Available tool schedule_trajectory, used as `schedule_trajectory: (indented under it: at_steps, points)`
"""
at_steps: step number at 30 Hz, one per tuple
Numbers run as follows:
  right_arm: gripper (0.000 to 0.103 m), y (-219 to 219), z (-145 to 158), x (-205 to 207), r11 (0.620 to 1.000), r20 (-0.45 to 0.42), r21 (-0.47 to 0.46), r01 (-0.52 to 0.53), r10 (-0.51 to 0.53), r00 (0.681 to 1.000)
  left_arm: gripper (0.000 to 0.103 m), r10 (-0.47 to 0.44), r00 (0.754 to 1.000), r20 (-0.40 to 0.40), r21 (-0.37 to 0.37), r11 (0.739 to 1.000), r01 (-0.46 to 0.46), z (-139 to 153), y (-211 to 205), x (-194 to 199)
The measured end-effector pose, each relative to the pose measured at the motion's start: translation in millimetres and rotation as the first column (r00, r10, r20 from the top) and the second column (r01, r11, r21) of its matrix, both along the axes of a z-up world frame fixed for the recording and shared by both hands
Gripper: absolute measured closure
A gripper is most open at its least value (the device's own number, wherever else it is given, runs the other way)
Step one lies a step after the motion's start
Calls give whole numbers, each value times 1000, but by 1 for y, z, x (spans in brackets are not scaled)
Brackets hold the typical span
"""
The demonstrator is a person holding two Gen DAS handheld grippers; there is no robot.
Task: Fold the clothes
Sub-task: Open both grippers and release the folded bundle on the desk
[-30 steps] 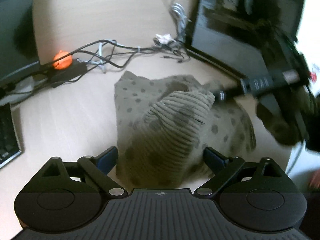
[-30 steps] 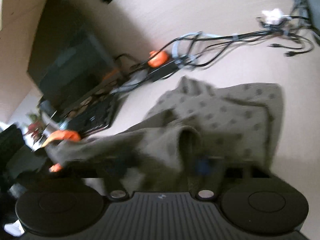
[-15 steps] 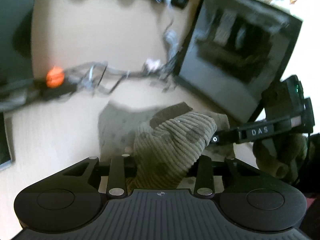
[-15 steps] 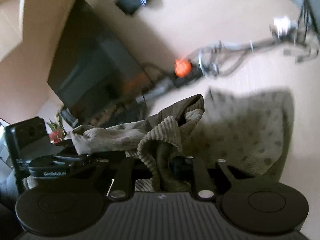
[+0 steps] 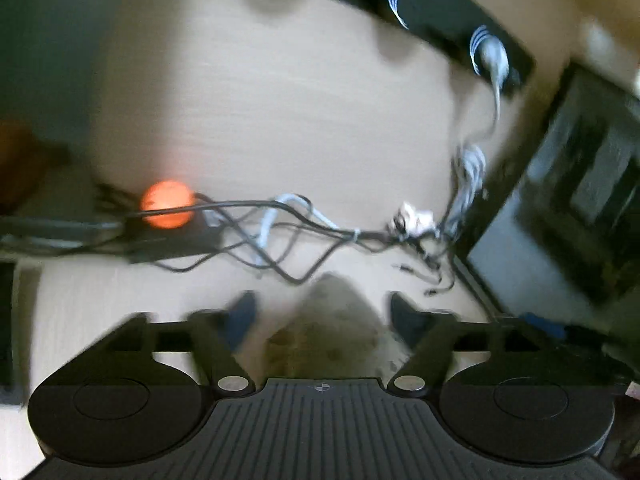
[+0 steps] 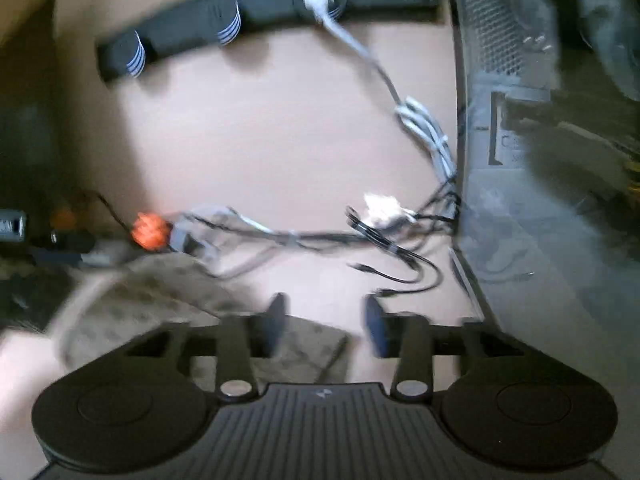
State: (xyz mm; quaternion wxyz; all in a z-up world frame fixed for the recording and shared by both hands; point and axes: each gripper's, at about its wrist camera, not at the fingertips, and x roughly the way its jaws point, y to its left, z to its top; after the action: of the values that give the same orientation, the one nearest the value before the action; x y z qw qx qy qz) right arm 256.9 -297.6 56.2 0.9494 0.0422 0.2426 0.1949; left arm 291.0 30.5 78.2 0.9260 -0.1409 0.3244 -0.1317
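The spotted garment (image 6: 168,304) lies bunched at lower left on the worktop (image 6: 280,128), folding apparently unfinished. Both the left hand-held gripper (image 5: 322,316) and right hand-held gripper (image 6: 324,320) are spread, holding nothing.

Both views look forward and downward along the fingers, from close above the desk (image 5: 280,100). In the left wrist view we face the cable tangle (image 5: 280,232), with a dark monitor (image 5: 560,220) at right. In the right wrist view we face the same cables (image 6: 304,236). Both share the orange ball (image 5: 168,208) (image 6: 149,230), the power strip (image 5: 440,8) (image 6: 272,8) and the spotted cloth (image 5: 332,332) (image 6: 160,300).
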Motion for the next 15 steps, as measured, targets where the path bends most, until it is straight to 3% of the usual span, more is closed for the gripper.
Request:
schedule_trajectory:
  at_steps: [3, 7, 11, 13, 15]
  points:
    - [22, 3, 3, -35, 992, 11, 16, -127, 126, 992, 10, -32, 999, 7, -53, 998, 33, 3, 20, -22]
    - [22, 28, -24, -49, 979, -33, -83, -185, 183, 983, 10, -88, 996, -30, -84, 993, 85, -11, 11, -35]
    - [21, 47, -31, -26, 976, -35, -111, -189, 187, 982, 10, -25, 998, -64, 16, 1000, 26, -22, -7, -24]
    - [12, 56, -35, -10, 978, -52, -116, -173, 168, 984, 10, 46, 995, -92, 63, 997, -40, -27, -6, -21]
    - [10, 74, -52, 8, 971, -71, -200, -133, 121, 990, 10, 118, 986, -115, 111, 988, -105, -33, -6, -17]
